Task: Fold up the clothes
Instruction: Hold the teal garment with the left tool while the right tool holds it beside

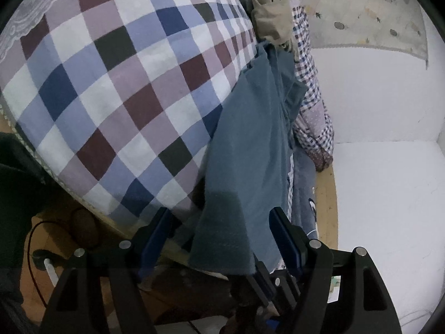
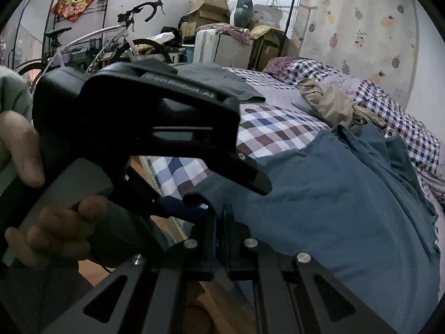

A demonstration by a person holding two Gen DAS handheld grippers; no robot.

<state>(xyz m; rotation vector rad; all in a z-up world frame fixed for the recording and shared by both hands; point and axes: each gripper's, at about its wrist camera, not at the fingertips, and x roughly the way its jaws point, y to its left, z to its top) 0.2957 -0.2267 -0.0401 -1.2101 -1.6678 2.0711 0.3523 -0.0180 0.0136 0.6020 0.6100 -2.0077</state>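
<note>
My right hand-held gripper [image 2: 219, 217] is closed on the blue garment's [image 1: 250, 144] hem, my left one [image 1: 219, 231] wide open around it, its length running toward the beige clothes [image 1: 271, 11], far end hidden.

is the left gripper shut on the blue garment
No: the left gripper is open, its fingers apart, with the blue garment hanging loose between them.

Both wrist views share bed [image 1: 116, 89]
</note>
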